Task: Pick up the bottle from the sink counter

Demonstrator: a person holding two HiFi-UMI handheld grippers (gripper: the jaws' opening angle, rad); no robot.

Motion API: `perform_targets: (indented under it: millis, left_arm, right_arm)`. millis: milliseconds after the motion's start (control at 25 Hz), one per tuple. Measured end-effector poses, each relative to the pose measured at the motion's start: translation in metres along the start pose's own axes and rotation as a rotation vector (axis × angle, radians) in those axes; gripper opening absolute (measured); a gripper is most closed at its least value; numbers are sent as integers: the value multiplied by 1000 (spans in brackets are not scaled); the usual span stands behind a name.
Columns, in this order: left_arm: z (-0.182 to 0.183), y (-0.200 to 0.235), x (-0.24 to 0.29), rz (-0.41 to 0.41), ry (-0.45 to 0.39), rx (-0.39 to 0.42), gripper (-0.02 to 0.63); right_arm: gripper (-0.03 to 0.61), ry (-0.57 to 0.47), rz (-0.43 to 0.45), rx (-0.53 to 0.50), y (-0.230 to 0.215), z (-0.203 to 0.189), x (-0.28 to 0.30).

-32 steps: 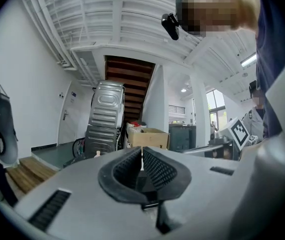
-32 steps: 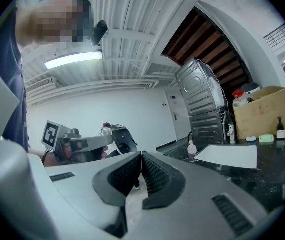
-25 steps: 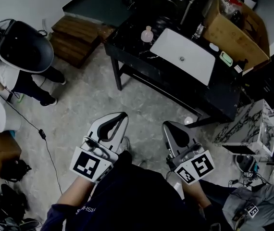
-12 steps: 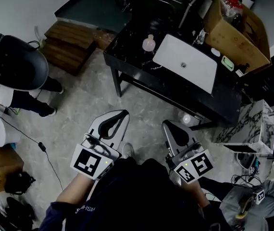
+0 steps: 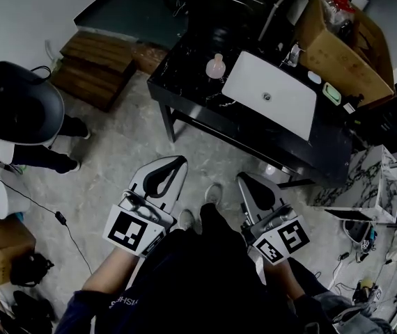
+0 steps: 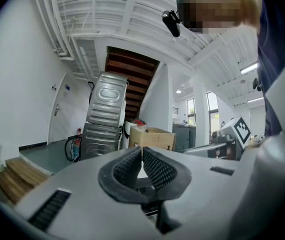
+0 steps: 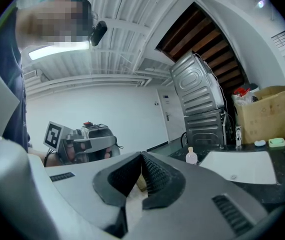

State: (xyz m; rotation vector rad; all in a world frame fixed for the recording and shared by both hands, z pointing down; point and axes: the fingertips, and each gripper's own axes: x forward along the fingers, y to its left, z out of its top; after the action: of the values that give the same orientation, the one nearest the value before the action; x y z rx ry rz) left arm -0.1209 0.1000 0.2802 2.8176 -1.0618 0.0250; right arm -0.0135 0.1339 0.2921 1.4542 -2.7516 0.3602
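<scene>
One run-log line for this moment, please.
stage: before reach | left gripper: shut, empty | right gripper: shut, empty | bottle: upright on counter beside sink, untouched

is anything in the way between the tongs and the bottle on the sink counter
Nothing visible does. The bottle stands alone on the black counter, beside the white sink. Only floor lies between it and the left tongs and right tongs, both shut and empty.
</scene>
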Motion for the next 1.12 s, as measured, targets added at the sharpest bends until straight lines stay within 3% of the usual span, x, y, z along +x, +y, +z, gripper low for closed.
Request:
perform_targets:
  millis: [720,1120]
  left_arm:
    - [-9,62,121,34,30,-17,15]
    - [-27,99,202,106,85,-12,15]
  right_arm:
    - [26,24,56,36,-109,9,77]
    - [26,50,115,58,-176,13,110]
